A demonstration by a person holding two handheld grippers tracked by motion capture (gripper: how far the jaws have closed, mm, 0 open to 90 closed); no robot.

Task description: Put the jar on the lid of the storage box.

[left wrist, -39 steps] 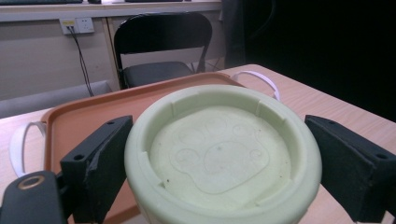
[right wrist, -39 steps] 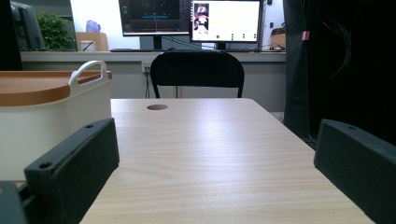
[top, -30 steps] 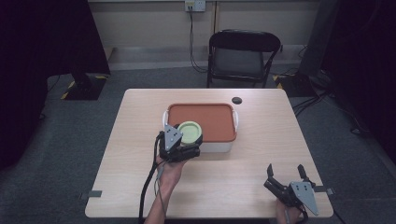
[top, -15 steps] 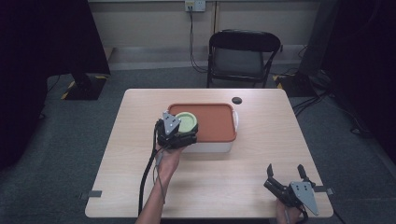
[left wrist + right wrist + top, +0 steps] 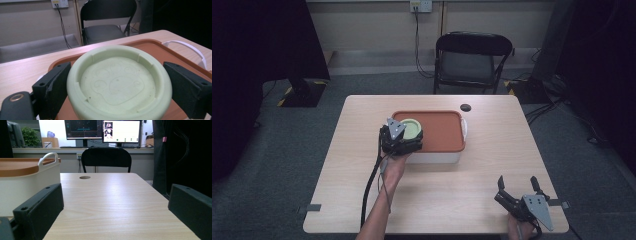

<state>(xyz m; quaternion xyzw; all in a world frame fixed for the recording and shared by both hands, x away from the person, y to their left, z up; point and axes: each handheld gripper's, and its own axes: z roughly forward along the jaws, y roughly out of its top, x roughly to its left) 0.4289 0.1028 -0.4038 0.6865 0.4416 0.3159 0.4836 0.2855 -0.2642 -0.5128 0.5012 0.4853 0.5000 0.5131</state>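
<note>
Left tongs (image 5: 404,137) reached forward, jaws spread wide, right tongs (image 5: 518,191) low, jaws agape

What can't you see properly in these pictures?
- Inside the white box: the orange lid covers it in the high view.
- Whether the left gripper truly grips the green bowl: in the left gripper view the jaws flank it, but the contact is unclear.
- The bowl's underside: hidden by its own rim.
- The small dark circle on the table: too small to identify.
</note>
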